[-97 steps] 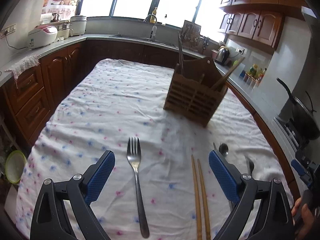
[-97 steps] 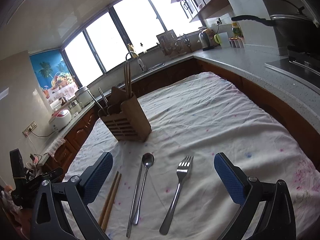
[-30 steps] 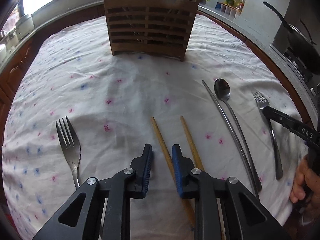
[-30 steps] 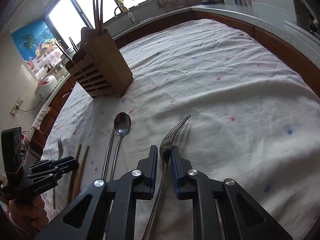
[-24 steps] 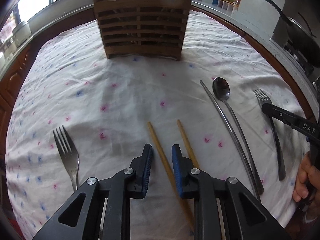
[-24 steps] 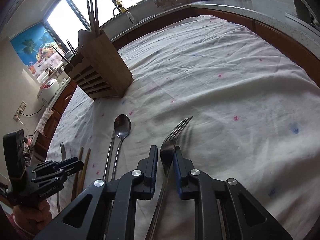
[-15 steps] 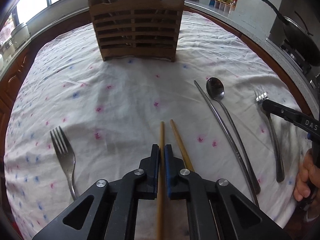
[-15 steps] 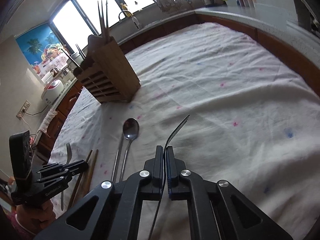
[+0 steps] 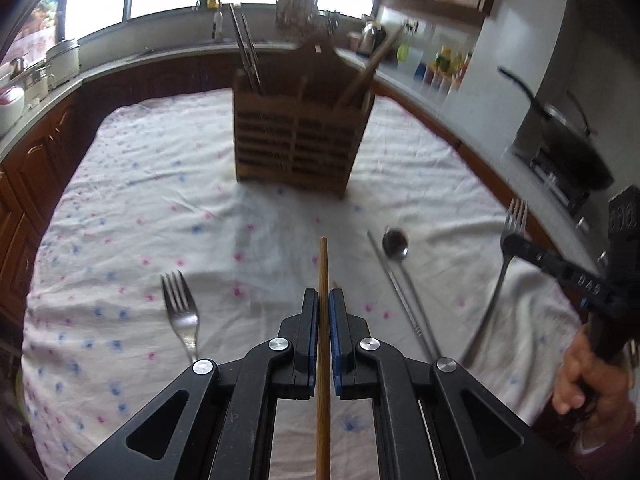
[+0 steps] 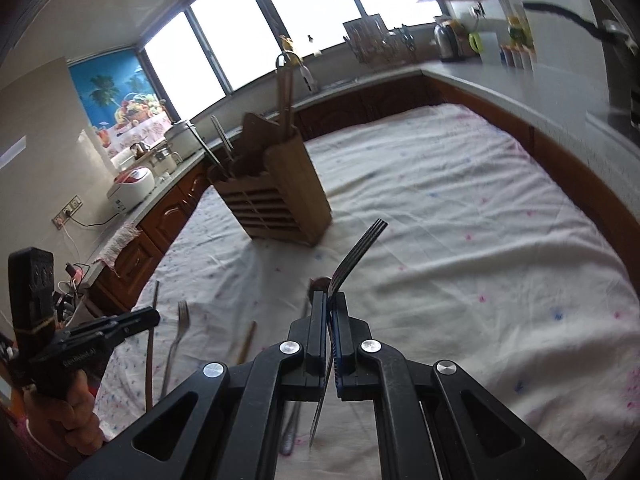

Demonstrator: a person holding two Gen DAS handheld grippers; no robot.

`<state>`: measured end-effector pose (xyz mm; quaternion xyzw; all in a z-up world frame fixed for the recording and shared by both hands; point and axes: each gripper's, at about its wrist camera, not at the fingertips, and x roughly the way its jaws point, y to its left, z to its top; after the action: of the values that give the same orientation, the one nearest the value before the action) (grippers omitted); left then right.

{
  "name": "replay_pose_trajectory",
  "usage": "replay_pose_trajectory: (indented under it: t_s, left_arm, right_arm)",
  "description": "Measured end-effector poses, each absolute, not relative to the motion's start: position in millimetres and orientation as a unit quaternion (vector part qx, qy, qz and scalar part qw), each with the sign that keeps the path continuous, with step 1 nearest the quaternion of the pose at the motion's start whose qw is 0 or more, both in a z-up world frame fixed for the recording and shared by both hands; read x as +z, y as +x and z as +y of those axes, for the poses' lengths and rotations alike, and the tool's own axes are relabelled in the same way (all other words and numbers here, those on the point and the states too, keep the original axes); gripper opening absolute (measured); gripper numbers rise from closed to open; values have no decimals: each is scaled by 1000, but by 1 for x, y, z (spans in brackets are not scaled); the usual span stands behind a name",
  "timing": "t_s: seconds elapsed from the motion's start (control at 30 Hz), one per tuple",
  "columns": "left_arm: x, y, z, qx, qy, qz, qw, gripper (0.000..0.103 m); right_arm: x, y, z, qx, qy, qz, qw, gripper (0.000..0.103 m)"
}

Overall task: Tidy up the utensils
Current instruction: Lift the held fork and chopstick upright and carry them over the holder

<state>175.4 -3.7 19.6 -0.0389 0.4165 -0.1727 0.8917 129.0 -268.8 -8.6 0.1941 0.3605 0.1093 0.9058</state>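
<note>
While the left gripper (image 9: 324,300) clamps a chopstick (image 9: 323,268), the right gripper (image 10: 329,304) clamps a fork (image 10: 356,256) above the tablecloth (image 10: 460,216).

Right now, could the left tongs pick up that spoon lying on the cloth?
Probably not yet: the left tongs are shut on a wooden chopstick. The spoon itself lies uncovered on the cloth, beside a metal chopstick.
</note>
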Motion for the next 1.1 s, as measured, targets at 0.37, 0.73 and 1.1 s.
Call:
replay_pose_trajectory:
  t_s: [0.37,0.73,1.1]
  left_arm:
    - [63,132,37,-176,-88,349,916,3]
    - [71,115,58,-166,-115,318,926,3]
    - [77,114,67,-156,-122,295,935,3]
  right_arm:
    - [27,116,-262,117,180,322,922,3]
    - [38,114,-254,123,173,309,927,3]
    - [46,117,-252,126,164,297,932,3]
